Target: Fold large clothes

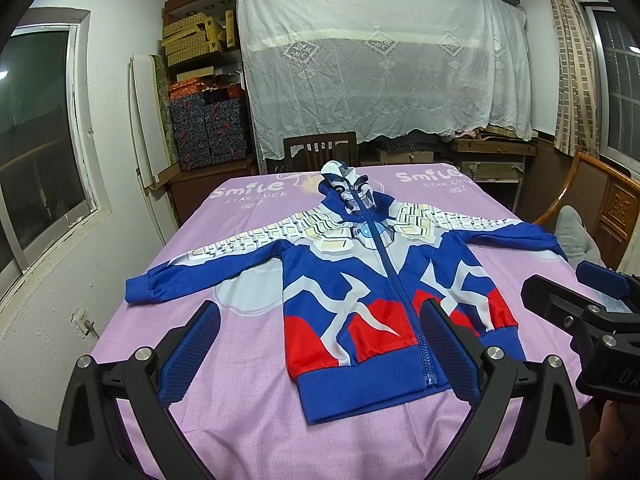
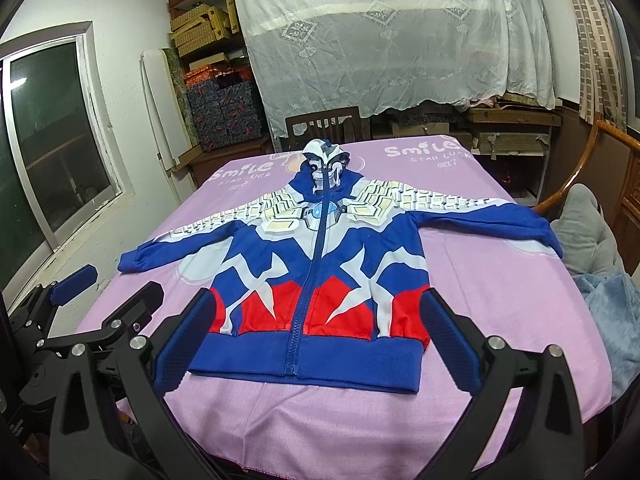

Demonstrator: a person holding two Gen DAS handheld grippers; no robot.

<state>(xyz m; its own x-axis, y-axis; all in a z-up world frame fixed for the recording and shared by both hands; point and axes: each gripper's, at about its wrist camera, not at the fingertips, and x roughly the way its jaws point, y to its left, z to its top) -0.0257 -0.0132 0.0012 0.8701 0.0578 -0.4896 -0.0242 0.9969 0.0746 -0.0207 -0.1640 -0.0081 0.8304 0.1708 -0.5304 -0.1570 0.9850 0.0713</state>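
Observation:
A blue, red and white zip-up hooded jacket [image 1: 360, 276] lies flat and face up on the purple cloth-covered table [image 1: 248, 400], sleeves spread out, hood at the far end. It also shows in the right wrist view [image 2: 320, 280]. My left gripper [image 1: 320, 344] is open and empty, held above the near hem, left of the zipper. My right gripper [image 2: 320, 344] is open and empty above the hem's middle. The right gripper shows at the right edge of the left wrist view [image 1: 592, 292]. The left gripper shows at the left edge of the right wrist view [image 2: 108, 284].
A dark wooden chair [image 1: 320, 148] stands at the table's far end. Another wooden chair [image 1: 600, 200] with a grey cushion [image 2: 588, 232] and a blue blanket [image 2: 616, 320] is at the right. Shelves with boxes [image 1: 204, 92] and a white lace sheet [image 1: 380, 52] are behind.

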